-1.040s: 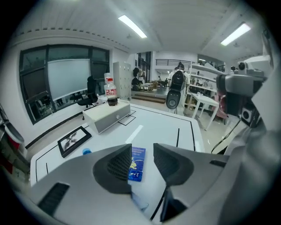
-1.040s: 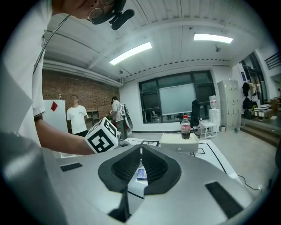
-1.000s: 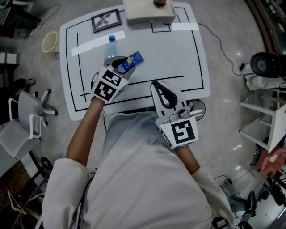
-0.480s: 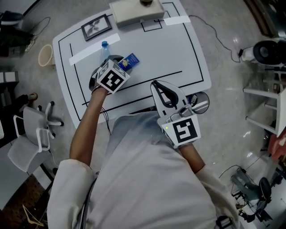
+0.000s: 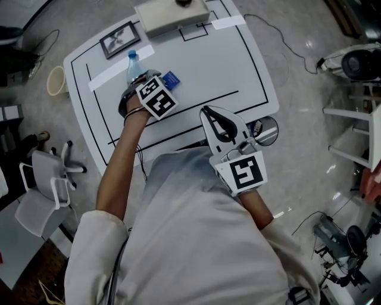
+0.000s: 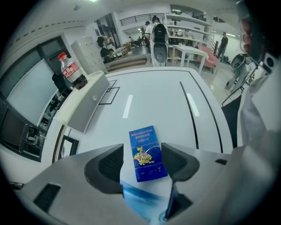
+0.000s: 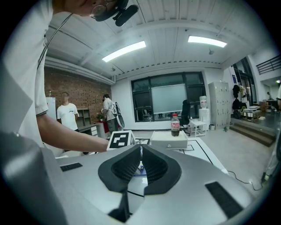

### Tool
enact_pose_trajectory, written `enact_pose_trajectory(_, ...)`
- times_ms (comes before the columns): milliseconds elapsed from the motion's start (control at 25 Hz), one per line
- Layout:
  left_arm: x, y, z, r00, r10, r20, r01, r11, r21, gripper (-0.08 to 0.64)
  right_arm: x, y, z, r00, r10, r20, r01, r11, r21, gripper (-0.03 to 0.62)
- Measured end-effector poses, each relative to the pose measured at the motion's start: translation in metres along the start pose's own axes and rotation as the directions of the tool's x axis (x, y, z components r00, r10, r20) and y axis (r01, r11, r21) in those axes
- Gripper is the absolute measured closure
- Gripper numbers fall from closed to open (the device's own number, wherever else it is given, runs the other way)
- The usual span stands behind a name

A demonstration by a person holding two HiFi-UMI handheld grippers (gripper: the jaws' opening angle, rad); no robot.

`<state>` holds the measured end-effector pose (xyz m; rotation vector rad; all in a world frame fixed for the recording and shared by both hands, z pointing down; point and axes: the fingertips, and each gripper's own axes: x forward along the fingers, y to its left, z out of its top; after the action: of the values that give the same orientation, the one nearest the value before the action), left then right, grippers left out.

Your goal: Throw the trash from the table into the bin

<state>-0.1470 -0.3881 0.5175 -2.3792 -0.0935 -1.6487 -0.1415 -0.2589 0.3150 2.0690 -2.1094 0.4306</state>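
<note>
A blue cigarette pack lies flat on the white table. My left gripper points steeply down over it, and its jaws have just been opening. They now stand wide on either side of the pack, and neither pad touches it. In the head view the left gripper sits beside the pack and a clear water bottle. My right gripper hangs shut and empty over the table's near edge; the right gripper view shows its jaws pressed together. A round bin stands just past that edge.
A beige box with a cola bottle on top stands at the far edge, and a picture frame lies beside it. A cream bucket and a chair are on the floor at the left. People stand far off.
My left gripper has sunk toward the table and rolled, so its marker cube faces differently. Its jaws stand wider apart around the pack. The right gripper has stayed where it was.
</note>
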Motion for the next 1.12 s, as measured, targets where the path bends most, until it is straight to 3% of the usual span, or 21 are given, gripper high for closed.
enact_pose_trajectory(400,0.023,0.002,-0.009,0.995,-0.01,-0.099,0.016,0.998,0.054,0.278,0.0,-0.003,-0.002,1.0,-0.004,-0.002,0.004,1.0,0.004,0.567)
enact_pose_trajectory(640,0.026,0.006,-0.012,0.992,-0.086,-0.088,0.085,0.996,-0.018,0.259,0.001,-0.006,-0.004,1.0,-0.004,-0.008,0.004,1.0,0.011,0.568)
enact_pose_trajectory(800,0.027,0.001,-0.015,0.983,-0.171,-0.062,0.165,0.982,-0.095,0.302,0.001,-0.007,-0.005,1.0,-0.003,-0.011,0.004,1.0,0.012,0.568)
enact_pose_trajectory(1120,0.028,0.002,-0.018,0.986,-0.164,-0.029,0.159,0.98,-0.117,0.311,0.003,-0.01,-0.005,1.0,-0.009,-0.006,0.009,1.0,0.015,0.566)
